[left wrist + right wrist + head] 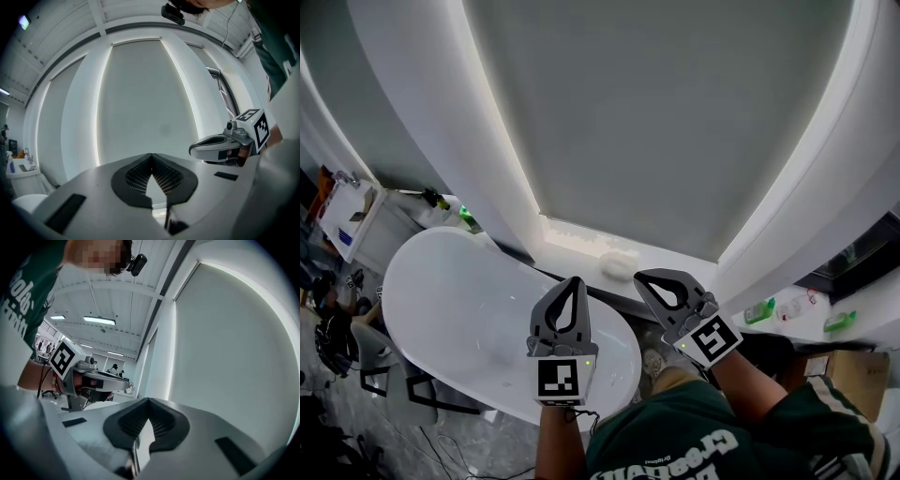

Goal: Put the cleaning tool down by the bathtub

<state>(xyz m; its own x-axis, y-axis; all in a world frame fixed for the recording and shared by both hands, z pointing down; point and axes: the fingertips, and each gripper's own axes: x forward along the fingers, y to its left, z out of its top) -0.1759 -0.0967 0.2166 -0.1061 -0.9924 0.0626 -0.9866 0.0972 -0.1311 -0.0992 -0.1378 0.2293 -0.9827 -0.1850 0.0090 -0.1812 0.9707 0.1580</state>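
In the head view the white bathtub lies at the lower left. A pale rounded object, perhaps the cleaning tool, rests on the white ledge behind the tub. My left gripper is raised over the tub's right end, its jaws shut with nothing between them. My right gripper is beside it, just below the pale object, also shut and empty. In the left gripper view the jaws meet at the tip, and the right gripper shows to the right. In the right gripper view the jaws are closed too.
A large grey window blind fills the wall behind the ledge. Green bottles stand on a shelf at the right, above a cardboard box. At the left are a white cabinet and a dark chair.
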